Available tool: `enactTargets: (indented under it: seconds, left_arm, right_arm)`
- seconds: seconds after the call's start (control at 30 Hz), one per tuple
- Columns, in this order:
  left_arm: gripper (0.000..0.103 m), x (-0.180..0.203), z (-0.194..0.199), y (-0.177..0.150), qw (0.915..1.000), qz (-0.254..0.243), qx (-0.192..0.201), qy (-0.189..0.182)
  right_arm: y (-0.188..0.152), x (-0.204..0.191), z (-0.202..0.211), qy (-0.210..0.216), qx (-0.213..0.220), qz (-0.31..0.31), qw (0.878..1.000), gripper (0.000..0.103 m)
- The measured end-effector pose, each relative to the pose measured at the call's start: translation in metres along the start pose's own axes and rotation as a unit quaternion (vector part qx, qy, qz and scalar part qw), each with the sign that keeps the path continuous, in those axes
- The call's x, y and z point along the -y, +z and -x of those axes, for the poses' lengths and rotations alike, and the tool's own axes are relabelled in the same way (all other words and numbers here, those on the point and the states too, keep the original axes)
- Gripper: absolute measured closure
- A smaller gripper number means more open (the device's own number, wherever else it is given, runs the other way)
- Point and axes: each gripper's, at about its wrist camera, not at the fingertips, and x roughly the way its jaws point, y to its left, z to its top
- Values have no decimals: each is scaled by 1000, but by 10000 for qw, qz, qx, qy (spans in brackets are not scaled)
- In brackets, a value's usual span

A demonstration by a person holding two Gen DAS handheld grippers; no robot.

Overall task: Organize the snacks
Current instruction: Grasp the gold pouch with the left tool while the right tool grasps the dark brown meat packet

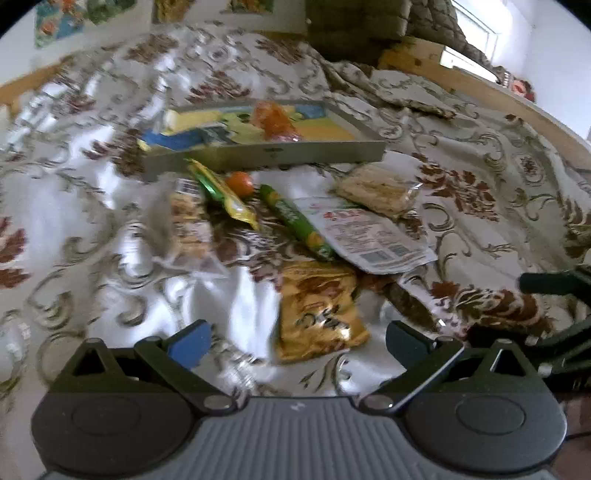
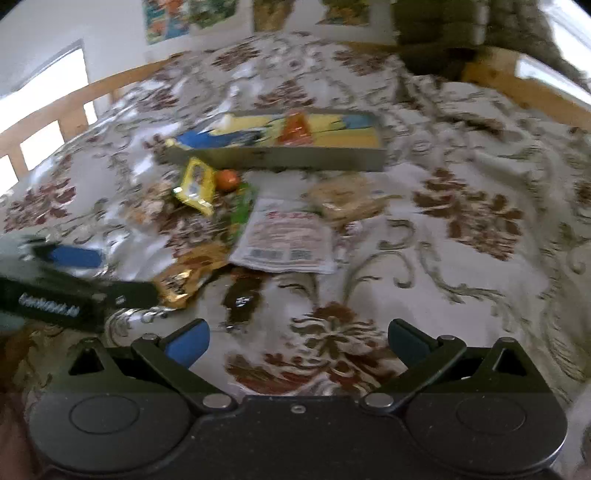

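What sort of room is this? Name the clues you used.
Probably a bedroom: the snacks and tray lie on a patterned bedspread, a wooden bed frame borders it, and pictures hang on the wall.

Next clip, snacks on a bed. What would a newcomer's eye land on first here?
Probably the bright tray in the middle of the floral bedspread, with an orange packet already in it. Next, the loose snacks scattered in front of it: an orange ball, a green stick pack, a white sachet and a gold bag. Both grippers, left and right, hang open and empty.
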Motion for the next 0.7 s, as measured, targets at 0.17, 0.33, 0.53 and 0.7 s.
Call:
enactTargets:
  seconds: [0.17,0.33,0.53,0.7]
  left_arm:
    - [2,-2,-20,14,9990,58,-175,-413]
    - [20,0,-43,29,9966,24,-474,-678]
    - [25,-10,-60,32,9941,100,-783,-749]
    - [25,-17,-71,35,9905,73,-1059,-869]
  right_arm:
    - [2,-8,-8,388,-46,242,9989,1]
    - [6,-19,-22,580,-72,548,9968,8]
    - [13,-23,-43,605,-187,685,9956,21]
    - [16,-22,-61,686,-348,557,9955,33]
